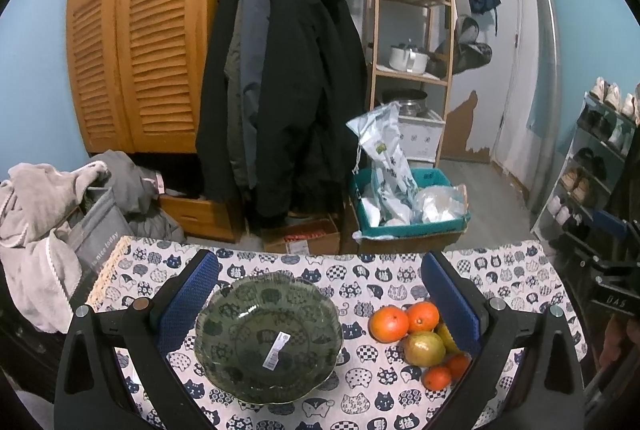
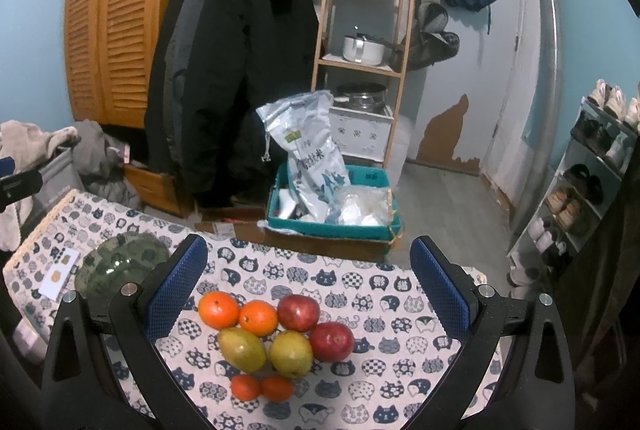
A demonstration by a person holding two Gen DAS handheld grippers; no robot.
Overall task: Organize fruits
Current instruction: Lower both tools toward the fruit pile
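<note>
Cat-print cloth covers the worktop, with a cluttered room of coats and shelves behind. Fruit pile sits right of the green glass bowl, near but apart from it: two oranges at the far left of the pile, two red apples at far right, two yellow-green mangoes in the middle, two small tangerines nearest. Bowl is empty apart from a label stuck inside.

Right tongs hang directly over the pile, jaws wide apart, holding nothing; fruit lies between and just below the blue pads. Left tongs are also wide open and empty, centred over the bowl, fruit off to their right.

Judgement: right tongs are nearer the fruit, left nearer the bowl. Left mango's long axis runs diagonally, far-left to near-right, so closing across it needs a wrist turn. Nothing in the bowl yet.
</note>
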